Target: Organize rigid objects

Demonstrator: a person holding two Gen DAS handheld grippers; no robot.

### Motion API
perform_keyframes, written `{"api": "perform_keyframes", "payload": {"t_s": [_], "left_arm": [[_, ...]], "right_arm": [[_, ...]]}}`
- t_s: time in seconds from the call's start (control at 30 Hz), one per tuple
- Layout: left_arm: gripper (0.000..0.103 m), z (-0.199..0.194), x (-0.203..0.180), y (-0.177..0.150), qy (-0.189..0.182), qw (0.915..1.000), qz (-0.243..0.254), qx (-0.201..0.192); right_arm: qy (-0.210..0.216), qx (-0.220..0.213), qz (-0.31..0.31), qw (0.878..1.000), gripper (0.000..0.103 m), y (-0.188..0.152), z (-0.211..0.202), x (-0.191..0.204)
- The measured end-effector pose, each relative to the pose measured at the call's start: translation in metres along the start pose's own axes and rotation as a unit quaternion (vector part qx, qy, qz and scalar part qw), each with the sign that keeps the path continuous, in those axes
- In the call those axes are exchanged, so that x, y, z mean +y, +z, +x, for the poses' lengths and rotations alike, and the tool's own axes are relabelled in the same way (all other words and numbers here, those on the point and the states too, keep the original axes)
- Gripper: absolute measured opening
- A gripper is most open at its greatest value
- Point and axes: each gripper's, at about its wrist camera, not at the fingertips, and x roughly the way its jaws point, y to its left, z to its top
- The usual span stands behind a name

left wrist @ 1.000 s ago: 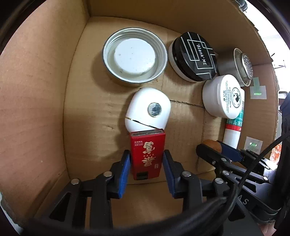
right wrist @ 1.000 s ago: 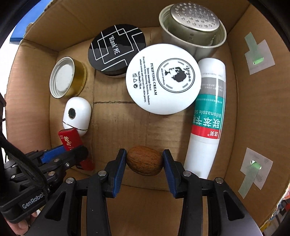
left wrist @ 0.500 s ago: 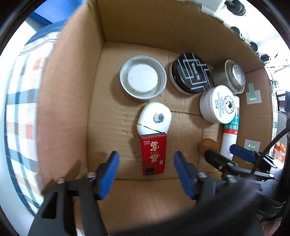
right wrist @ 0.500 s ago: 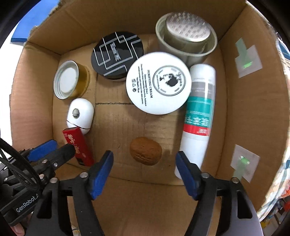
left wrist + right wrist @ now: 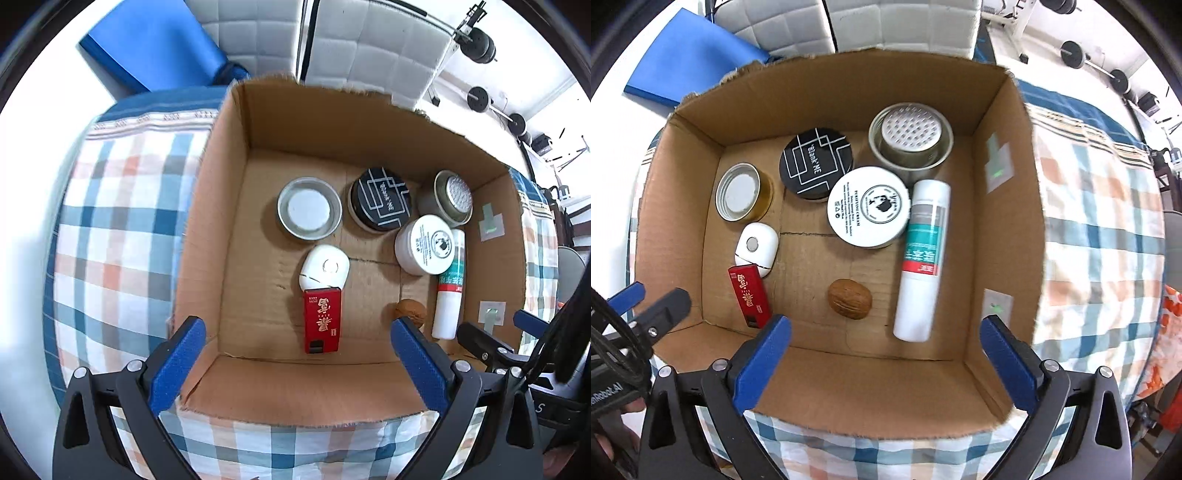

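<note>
Jaws of both grippers, left (image 5: 295,354) and right (image 5: 884,350), are opening wide above the box (image 5: 827,373), nothing between them. Red pack (image 5: 322,319) and walnut (image 5: 849,297) lie on its floor, released for storage. A second ago each sat clamped; both grippers have since risen.

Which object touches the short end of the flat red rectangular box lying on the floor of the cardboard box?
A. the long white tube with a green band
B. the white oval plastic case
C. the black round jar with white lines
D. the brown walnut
B: the white oval plastic case lies against the far end of the red box; the other three lie apart from it.
</note>
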Motion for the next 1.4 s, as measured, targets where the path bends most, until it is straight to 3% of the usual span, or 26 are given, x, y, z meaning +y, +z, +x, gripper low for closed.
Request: {"api": "perform_keyframes", "payload": {"t_s": [0.2, 0.37, 0.67, 1.07, 1.4], "left_arm": [[0.103, -0.037, -0.007, -0.013, 0.014, 0.9986, 0.010, -0.049], [0.103, -0.068, -0.012, -0.026, 0.005, 0.9957, 0.007, -0.092], [0.103, -0.137, -0.013, -0.049, -0.001, 0.9870, -0.014, -0.160], [0.103, -0.222, -0.026, -0.106, 0.015, 0.9711, -0.001, -0.238], [0.103, -0.276, -0.036, -0.150, 0.036, 0.9615, 0.014, -0.272]], "right_arm": [[-0.001, -0.022, 0.007, 1.000, 0.103, -0.018, -0.030, -0.005], [0.012, -0.048, 0.013, 0.999, 0.103, -0.034, -0.062, -0.009], [0.055, -0.121, 0.033, 0.991, 0.103, -0.076, -0.149, -0.029], [0.030, -0.211, 0.019, 0.977, 0.103, -0.139, -0.247, -0.037], [0.003, -0.277, -0.018, 0.961, 0.103, -0.195, -0.318, -0.023]]}}
